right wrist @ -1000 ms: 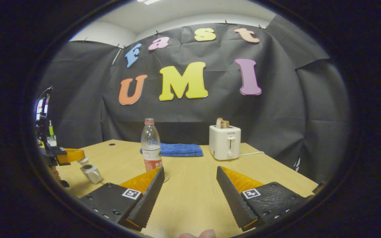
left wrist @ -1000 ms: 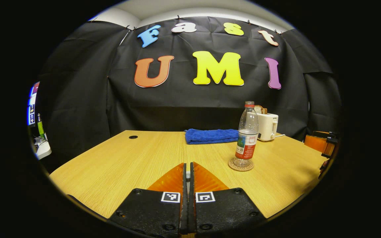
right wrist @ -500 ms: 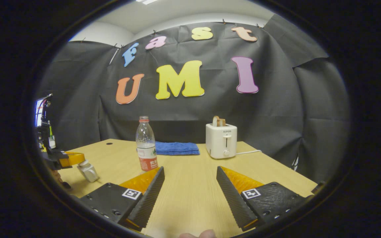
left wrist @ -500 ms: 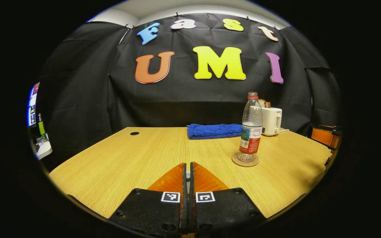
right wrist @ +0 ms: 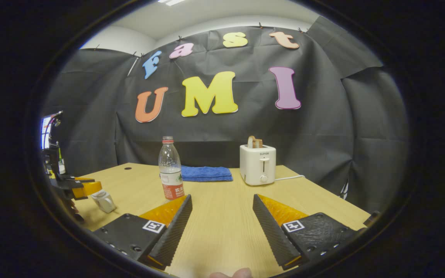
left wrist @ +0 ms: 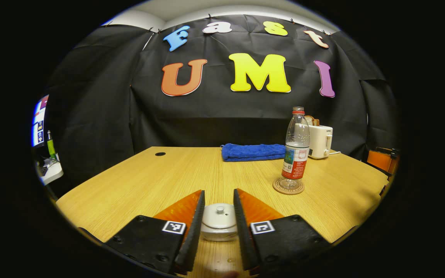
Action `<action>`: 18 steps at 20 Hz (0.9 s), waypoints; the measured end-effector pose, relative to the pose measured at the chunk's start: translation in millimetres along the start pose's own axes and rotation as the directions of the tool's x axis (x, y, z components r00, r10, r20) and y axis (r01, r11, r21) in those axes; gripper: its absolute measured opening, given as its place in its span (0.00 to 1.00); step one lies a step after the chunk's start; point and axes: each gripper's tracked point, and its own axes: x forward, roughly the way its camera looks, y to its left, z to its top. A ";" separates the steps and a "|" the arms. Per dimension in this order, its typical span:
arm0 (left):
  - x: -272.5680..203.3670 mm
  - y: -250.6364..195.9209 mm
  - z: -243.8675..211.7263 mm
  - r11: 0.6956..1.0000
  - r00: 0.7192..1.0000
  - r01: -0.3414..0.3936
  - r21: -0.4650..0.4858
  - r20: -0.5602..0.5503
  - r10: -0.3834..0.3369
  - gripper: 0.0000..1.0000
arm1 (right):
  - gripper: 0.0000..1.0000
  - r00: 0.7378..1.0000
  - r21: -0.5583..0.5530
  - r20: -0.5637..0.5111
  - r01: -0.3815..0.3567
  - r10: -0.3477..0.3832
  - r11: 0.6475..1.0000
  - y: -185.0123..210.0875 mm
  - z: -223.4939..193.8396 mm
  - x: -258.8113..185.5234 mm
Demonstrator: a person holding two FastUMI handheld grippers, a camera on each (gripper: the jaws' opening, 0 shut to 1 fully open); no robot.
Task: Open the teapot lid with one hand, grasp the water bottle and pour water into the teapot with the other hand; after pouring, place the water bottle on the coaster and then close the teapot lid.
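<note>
My left gripper [left wrist: 218, 191] is open, low over the wooden table [left wrist: 149, 181]. The white teapot lid [left wrist: 219, 220] with its small knob sits between the two fingers, and I cannot tell whether they touch it. To the right stands a clear water bottle [left wrist: 297, 148] with a red label, upright on a round coaster [left wrist: 288, 187]. In the right gripper view, my right gripper [right wrist: 221, 197] is open with nothing between its fingers. The bottle [right wrist: 170, 170] stands ahead to its left. At far left, the left gripper [right wrist: 83, 188] is over the white teapot [right wrist: 104, 200].
A folded blue towel [left wrist: 251, 151] lies at the back of the table. A white toaster [right wrist: 258, 164] with bread in it and a cord stands at the back right. A small round hole [left wrist: 160, 153] marks the far left of the tabletop.
My left gripper was shut and is now open, with the teapot lid showing between its fingers. The right gripper stays open and has barely moved.
</note>
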 end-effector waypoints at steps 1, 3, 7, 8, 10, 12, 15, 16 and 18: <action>-3.5 2.4 5.5 1.000 1.000 -0.012 0.005 0.014 0.012 0.57 | 0.95 1.000 0.006 -0.003 -0.003 0.003 1.000 -0.2 -1.3 -1.5; -8.7 9.8 15.0 0.999 0.998 -0.052 0.010 0.042 0.052 0.79 | 0.95 1.000 0.010 0.000 -0.001 0.001 1.000 -0.6 -2.6 -3.8; -39.2 34.5 49.9 0.993 0.987 -0.115 -0.018 0.111 0.116 0.98 | 0.94 0.999 -0.014 0.031 0.017 -0.017 1.000 -4.9 7.0 -12.1; -48.4 41.6 63.8 0.991 0.981 -0.133 -0.024 0.141 0.135 0.98 | 0.95 0.999 -0.015 0.042 0.019 -0.019 1.000 -3.8 11.7 -14.1; -68.3 49.3 91.2 0.987 0.966 -0.158 -0.029 0.203 0.161 0.99 | 0.95 0.998 -0.021 0.063 0.021 -0.019 1.000 2.9 21.8 -21.4; -86.2 38.0 113.8 0.989 0.955 -0.144 -0.022 0.258 0.145 1.00 | 0.93 0.995 -0.030 0.102 0.021 -0.018 0.999 12.2 36.4 -34.7; -109.6 11.3 131.5 0.991 0.940 -0.130 -0.010 0.316 0.126 1.00 | 0.94 0.988 -0.022 0.147 0.041 -0.037 0.999 22.6 54.5 -54.2; -115.7 0.1 130.3 0.993 0.940 -0.119 -0.015 0.320 0.117 0.99 | 0.94 0.987 -0.012 0.155 0.042 -0.040 0.999 25.6 57.8 -59.9; -126.0 -33.9 124.4 0.998 0.944 -0.062 -0.008 0.324 0.062 1.00 | 0.93 0.985 0.003 0.171 0.025 -0.025 1.000 35.2 59.9 -73.5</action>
